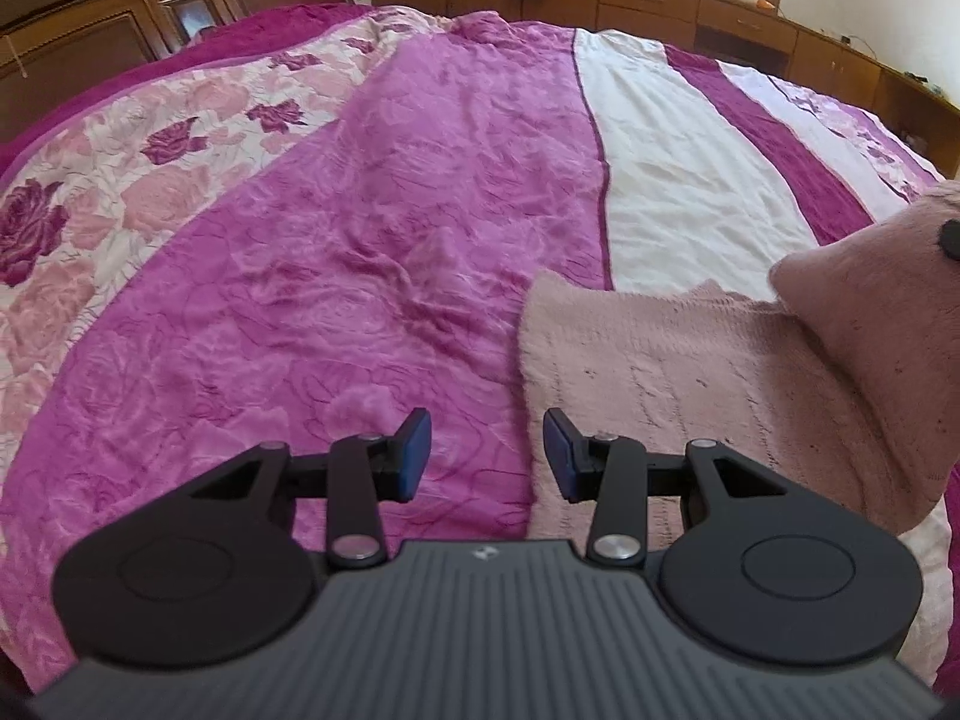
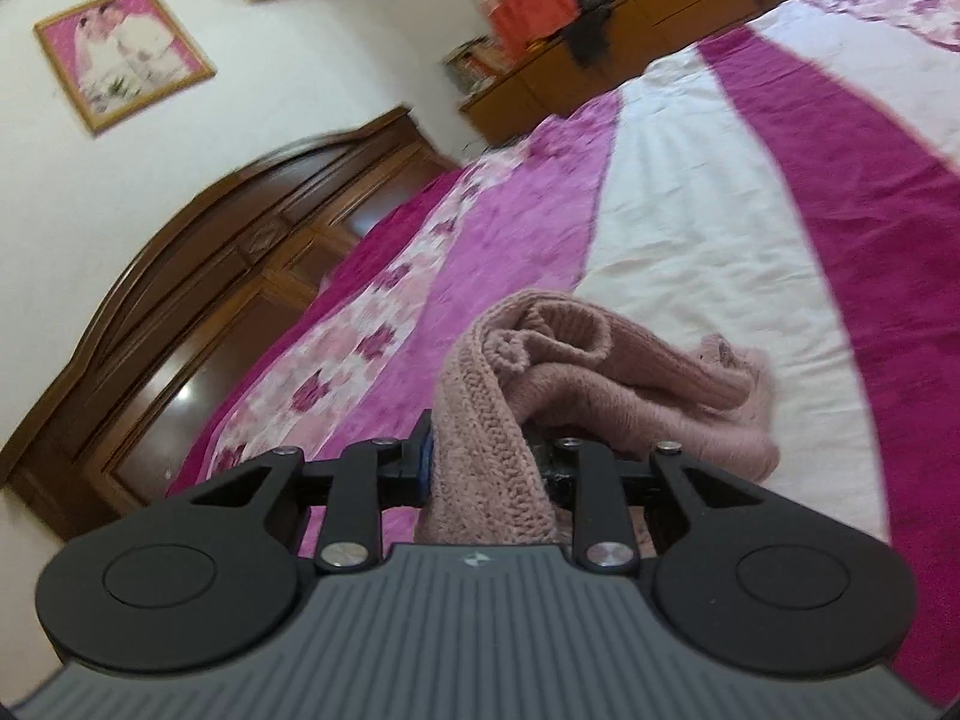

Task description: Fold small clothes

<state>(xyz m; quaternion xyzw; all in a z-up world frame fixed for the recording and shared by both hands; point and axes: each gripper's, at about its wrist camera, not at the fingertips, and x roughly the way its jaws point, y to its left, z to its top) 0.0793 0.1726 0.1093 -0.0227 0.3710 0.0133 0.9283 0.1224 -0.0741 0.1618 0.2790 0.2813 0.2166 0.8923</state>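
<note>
We're over the big bed (image 1: 420,192), its purple and white bedspread rumpled, and that soft, wrinkled surface is our first worry: anything we drag across it can catch and bunch. On it lies the pink knit sweater (image 1: 660,372), one part flat at the near right side, another part lifted into a peak at the right edge of the left wrist view. In the right wrist view a thick fold of that knit runs up between the fingers of the right gripper (image 2: 486,456); the jaws are closed on it, with more knit piled loosely just beyond. We judge the risk here: the bundle is heavy and slack, so a fast swing could pull it loose or drop the fold crooked. The left gripper (image 1: 487,457) hovers at the sweater's left edge, jaws well apart, holding nothing, so the flat part is unpinned and may slide.
</note>
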